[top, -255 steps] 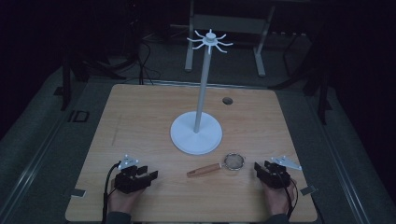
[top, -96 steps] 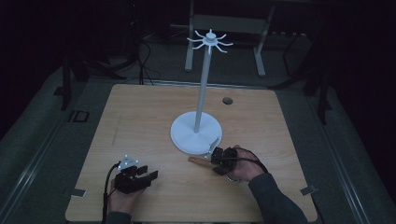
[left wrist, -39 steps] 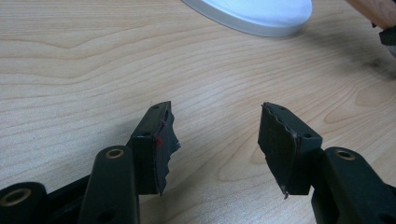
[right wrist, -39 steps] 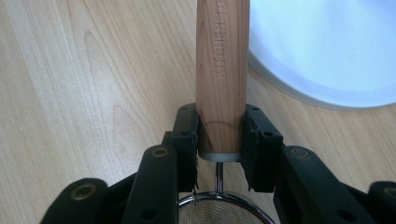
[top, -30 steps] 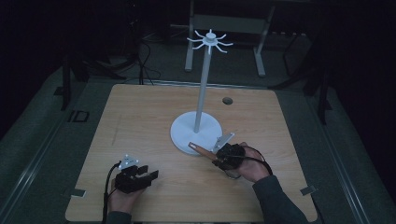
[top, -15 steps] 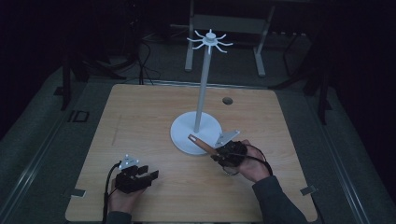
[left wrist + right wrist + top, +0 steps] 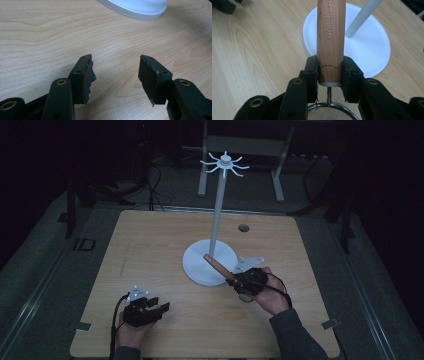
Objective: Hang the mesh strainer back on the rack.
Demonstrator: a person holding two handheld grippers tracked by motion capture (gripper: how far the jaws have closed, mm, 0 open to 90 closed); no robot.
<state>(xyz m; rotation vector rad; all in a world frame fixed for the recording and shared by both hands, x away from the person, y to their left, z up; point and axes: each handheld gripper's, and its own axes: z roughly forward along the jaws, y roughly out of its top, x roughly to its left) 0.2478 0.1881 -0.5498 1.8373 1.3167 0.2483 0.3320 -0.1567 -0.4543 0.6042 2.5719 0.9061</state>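
Note:
A small mesh strainer with a wooden handle is held off the table. My right gripper is shut on the handle close to its metal collar, and the mesh bowl sits behind the jaws. The handle points at the white hook stand, its tip over the round base near the pole. The base and pole lie just ahead of the jaws. My left gripper rests near the front left of the table, open, with nothing between its jaws.
The stand's top carries several radiating hooks, high above the wooden table. A dark round grommet sits at the table's back right. The stand's base edge lies ahead of the left gripper. The surroundings are dark.
The right gripper, once at the front right, has closed on the strainer that lay on the table and lifted it; in the last second the handle tip moved slightly toward the pole. The left gripper stayed put.

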